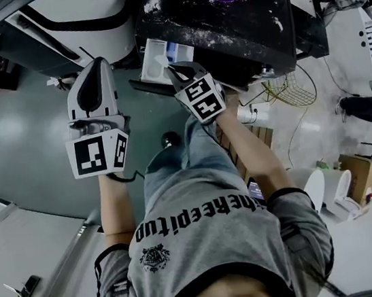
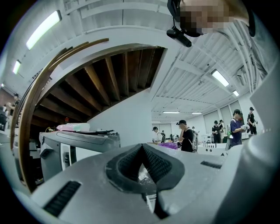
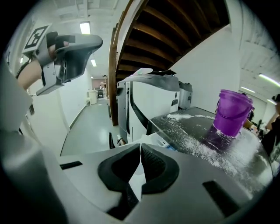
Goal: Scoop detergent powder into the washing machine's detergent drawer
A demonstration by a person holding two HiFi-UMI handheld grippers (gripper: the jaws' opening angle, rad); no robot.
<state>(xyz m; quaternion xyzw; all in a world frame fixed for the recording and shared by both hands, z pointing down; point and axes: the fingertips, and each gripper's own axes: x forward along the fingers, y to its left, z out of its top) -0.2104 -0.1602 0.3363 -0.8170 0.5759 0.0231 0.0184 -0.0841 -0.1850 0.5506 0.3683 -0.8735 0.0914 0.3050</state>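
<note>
Both claws are clenched with nothing in them. The left gripper (image 2: 141, 146) has its tips pressed together at the top, with only a small diamond-shaped gap lower down between the black ribbed pads (image 2: 159, 166). The right gripper (image 3: 140, 148) is much the same, just a thin slit between its pads. The shells are smooth grey plastic, dusted a bit with white.

From the head view, the right gripper's tip sits right at the open drawer (image 1: 157, 58), a white plastic tray with a blue part inside, sticking out of the washer's front. Can't tell if it's actually touching. The left gripper is held up off to the side, well clear of the drawer.

The washer (image 3: 192, 127) has a flat glossy black top with powder (image 3: 205, 148) scattered all over it, grainy and white. A translucent purple bucket (image 3: 232, 111) with a thin handle stands on that top.
</note>
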